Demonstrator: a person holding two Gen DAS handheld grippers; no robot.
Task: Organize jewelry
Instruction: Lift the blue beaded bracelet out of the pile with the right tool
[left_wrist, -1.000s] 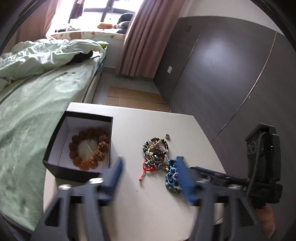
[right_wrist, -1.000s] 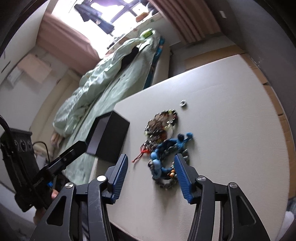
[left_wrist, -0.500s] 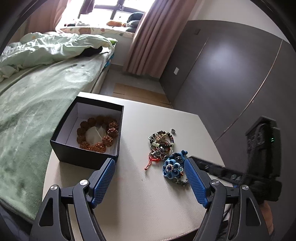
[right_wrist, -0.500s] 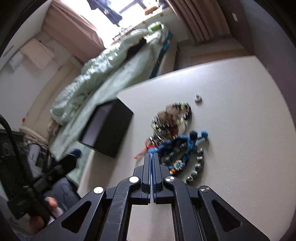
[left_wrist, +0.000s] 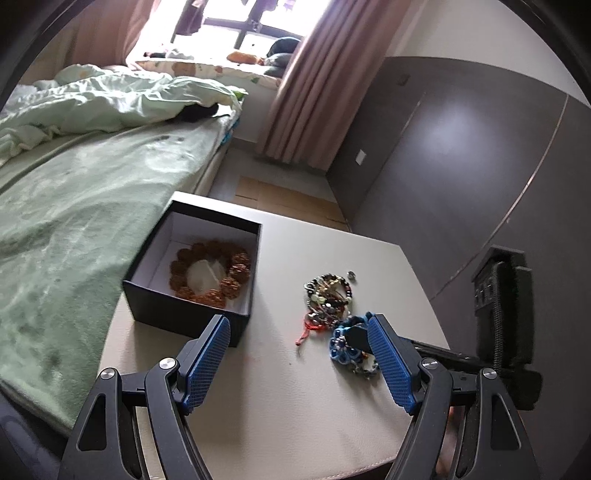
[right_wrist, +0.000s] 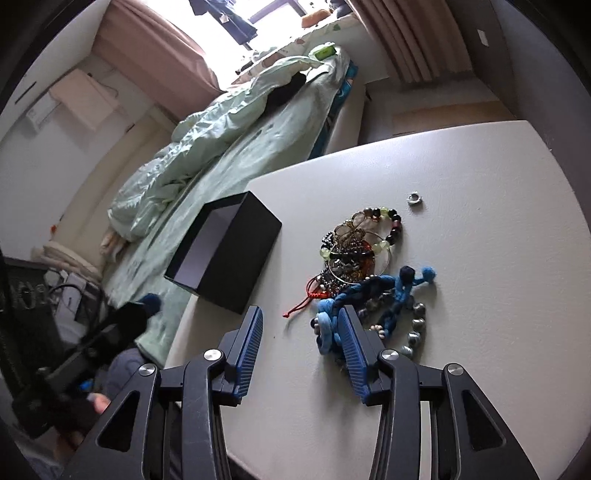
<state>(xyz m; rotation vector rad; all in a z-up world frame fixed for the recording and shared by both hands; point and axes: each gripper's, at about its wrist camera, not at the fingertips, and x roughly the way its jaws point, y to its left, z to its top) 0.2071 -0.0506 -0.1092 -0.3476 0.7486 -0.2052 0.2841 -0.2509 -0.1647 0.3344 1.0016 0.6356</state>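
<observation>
A black box (left_wrist: 192, 273) with a white lining stands on the pale table (left_wrist: 280, 398) and holds a brown bead bracelet (left_wrist: 210, 271). A pile of jewelry lies to its right: a beaded bracelet tangle (left_wrist: 328, 291), a red cord (left_wrist: 310, 326), a blue woven bracelet (left_wrist: 347, 343) and a small silver ring (left_wrist: 351, 274). My left gripper (left_wrist: 299, 358) is open and empty above the table's near side. My right gripper (right_wrist: 301, 338) is open and empty, its right finger beside the blue bracelet (right_wrist: 369, 295). The box (right_wrist: 225, 254) and ring (right_wrist: 415, 198) show there too.
A bed with green bedding (left_wrist: 74, 177) runs along the table's left side. A dark wardrobe wall (left_wrist: 461, 166) stands to the right. Curtains (left_wrist: 306, 92) and a window are at the back. The table's near edge (left_wrist: 295, 469) is close below the left gripper.
My right gripper was shut half a second ago and has opened again. My left gripper has pulled back and risen a little, staying open. The jewelry has not moved.
</observation>
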